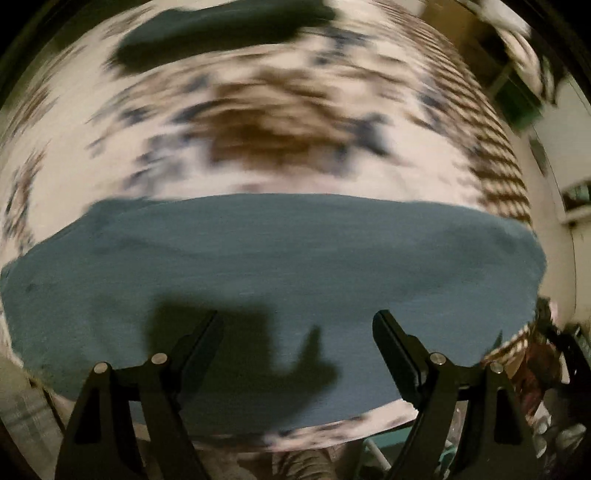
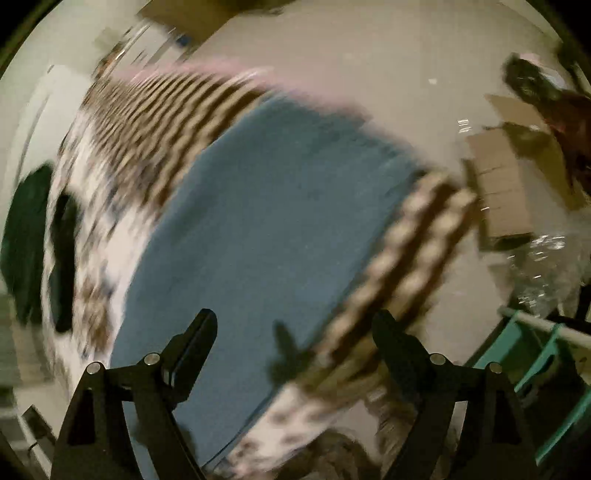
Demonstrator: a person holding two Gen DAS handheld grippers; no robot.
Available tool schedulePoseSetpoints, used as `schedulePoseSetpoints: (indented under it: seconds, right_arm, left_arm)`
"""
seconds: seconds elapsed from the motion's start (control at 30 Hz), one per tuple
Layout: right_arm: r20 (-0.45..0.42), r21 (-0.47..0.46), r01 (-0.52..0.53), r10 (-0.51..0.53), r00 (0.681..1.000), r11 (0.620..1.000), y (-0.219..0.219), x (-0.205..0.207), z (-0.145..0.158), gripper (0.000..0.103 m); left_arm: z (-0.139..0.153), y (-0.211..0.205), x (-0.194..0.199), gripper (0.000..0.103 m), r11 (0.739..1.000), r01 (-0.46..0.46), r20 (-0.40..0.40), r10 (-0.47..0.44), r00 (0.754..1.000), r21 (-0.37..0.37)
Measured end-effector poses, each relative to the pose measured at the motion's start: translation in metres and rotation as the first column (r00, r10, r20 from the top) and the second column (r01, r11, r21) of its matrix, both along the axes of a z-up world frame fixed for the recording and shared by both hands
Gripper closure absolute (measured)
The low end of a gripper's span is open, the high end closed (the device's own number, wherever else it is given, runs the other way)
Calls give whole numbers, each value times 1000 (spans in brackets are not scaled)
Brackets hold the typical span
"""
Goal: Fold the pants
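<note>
Pants: blue-grey, folded flat into a wide band on the patterned blanket; lie across the near part of it, by the blanket's near edge. Seen again in right wrist view, running diagonally, blurred.
Left gripper: fingers spread wide, nothing betw. them; hangs over the pants' near edge, not touching the cloth as far as can be told. Its shadow falls on the pants.
Right gripper: fingers also wide apart, holding nothing; over the pants' end nearest the blanket's striped border.
Blanket: white w/ brown & dark blotches, brown-striped border along one side; pants sit inside that border.
Dark garment: dark green/black heap on the blanket, far side from the pants, well apart. In right wrist view it shows at far left.
Cardboard box: on the pale floor beyond the blanket's striped edge, apart from the pants.
Teal rack: beside the blanket, lower right of the pants.
Blur: both views smeared, fine detail unreadable.
</note>
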State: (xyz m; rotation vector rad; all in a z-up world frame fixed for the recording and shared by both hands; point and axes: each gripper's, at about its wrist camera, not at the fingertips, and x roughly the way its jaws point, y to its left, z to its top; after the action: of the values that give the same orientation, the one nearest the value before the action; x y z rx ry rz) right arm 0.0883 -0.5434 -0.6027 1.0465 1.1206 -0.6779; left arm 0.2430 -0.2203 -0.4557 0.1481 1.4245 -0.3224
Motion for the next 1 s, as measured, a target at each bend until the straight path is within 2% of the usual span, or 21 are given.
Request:
schedulePoseSetpoints:
  seconds: [0.1, 0.2, 0.33, 0.4, 0.47, 0.5, 0.57, 0.6, 0.67, 0.73, 0.77, 0.8, 0.87, 0.9, 0.93, 1.0]
  right_arm:
    - [37, -25, 30, -29, 999, 999, -55, -15, -4, 15]
    - [82, -57, 16, -12, 997, 998, -87, -3, -6, 15]
    - [138, -88, -81, 92, 986, 993, -120, 53, -7, 15]
    - [142, -68, -141, 150, 978, 988, -128, 76, -12, 17]
    - [127, -54, -196, 201, 971, 979, -130, 98, -19, 49]
    - [84, -77, -250, 256, 963, 965, -129, 108, -21, 82]
    - [60, -144, -310, 321, 945, 940, -120, 117, -11, 94]
    - [64, -211, -328, 348, 935, 921, -114, 117, 2, 99]
    - [92, -278, -345, 382, 920, 897, -107, 114, 23, 102]
    - [96, -329, -324, 373, 923, 887, -109, 109, 34, 103]
    - [69, -336, -313, 355, 932, 888, -115, 109, 30, 103]
    - [46, -303, -304, 333, 942, 903, -125, 107, 20, 102]
    - [42, -138, -270, 278, 960, 953, -145, 99, -7, 94]
    - [68, -73, -236, 241, 968, 969, -150, 88, -13, 80]
    - [105, -48, -212, 216, 971, 976, -152, 74, -14, 63]
    - [161, -8, -173, 172, 972, 985, -148, 47, -13, 54]
  left_arm:
    - [-6, -61, -8, 21, 997, 71, 4, -71, 997, 7]
    - [-11, -113, -10, 21, 991, 131, 14, -131, 991, 16]
    - [-16, -159, -7, 21, 982, 183, 46, -186, 982, 51]
    - [-19, -175, -4, 21, 977, 204, 58, -208, 976, 68]
    - [-21, -184, -2, 21, 972, 216, 69, -223, 972, 90]
    - [-22, -187, -1, 21, 971, 219, 69, -226, 972, 97]
    - [-24, -190, 0, 21, 970, 222, 67, -229, 971, 103]
    - [-25, -190, 0, 21, 969, 223, 67, -231, 971, 108]
    - [-29, -197, 1, 21, 969, 222, 61, -230, 971, 111]
    - [-38, -207, 0, 21, 968, 218, 57, -226, 972, 123]
    - [-39, -210, -2, 21, 968, 218, 51, -225, 973, 123]
    - [-43, -211, -4, 21, 968, 218, 42, -225, 974, 122]
    - [-45, -209, -10, 21, 968, 220, 41, -226, 973, 124]
    - [-45, -207, -13, 21, 967, 221, 43, -228, 973, 126]
    - [-48, -202, -19, 21, 967, 222, 45, -229, 972, 126]
    - [-53, -195, -26, 21, 967, 222, 33, -228, 973, 128]
